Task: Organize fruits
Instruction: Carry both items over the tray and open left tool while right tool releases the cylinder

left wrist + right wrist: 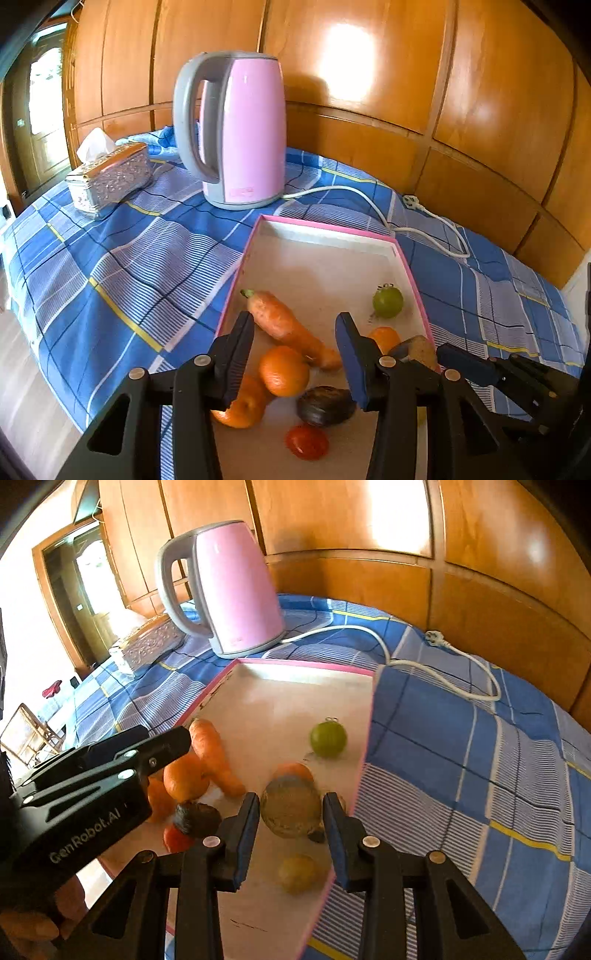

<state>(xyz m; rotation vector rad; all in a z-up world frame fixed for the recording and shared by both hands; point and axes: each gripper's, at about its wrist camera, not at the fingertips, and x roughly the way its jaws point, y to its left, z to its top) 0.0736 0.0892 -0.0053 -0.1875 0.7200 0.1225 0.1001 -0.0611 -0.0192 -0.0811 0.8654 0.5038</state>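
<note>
A white tray with a pink rim (325, 227) holds a carrot (284, 325), three oranges (283, 370), a green round fruit (388, 302), a dark avocado-like fruit (327, 404) and a red tomato (306, 441). My left gripper (295, 358) hovers open over the oranges, nothing between its pads. My right gripper (290, 821) stands over the tray's right side. A blurred brown round fruit (291, 808) sits between its fingertips with a thin gap at each side. A yellowish fruit (297, 873) lies below it.
A pink kettle (247, 129) stands behind the tray, its white cord (424, 218) trailing right along the wooden wall. A silver tissue box (110, 177) sits at the left on the blue checked cloth (129, 277). The table edge and floor lie at the lower left.
</note>
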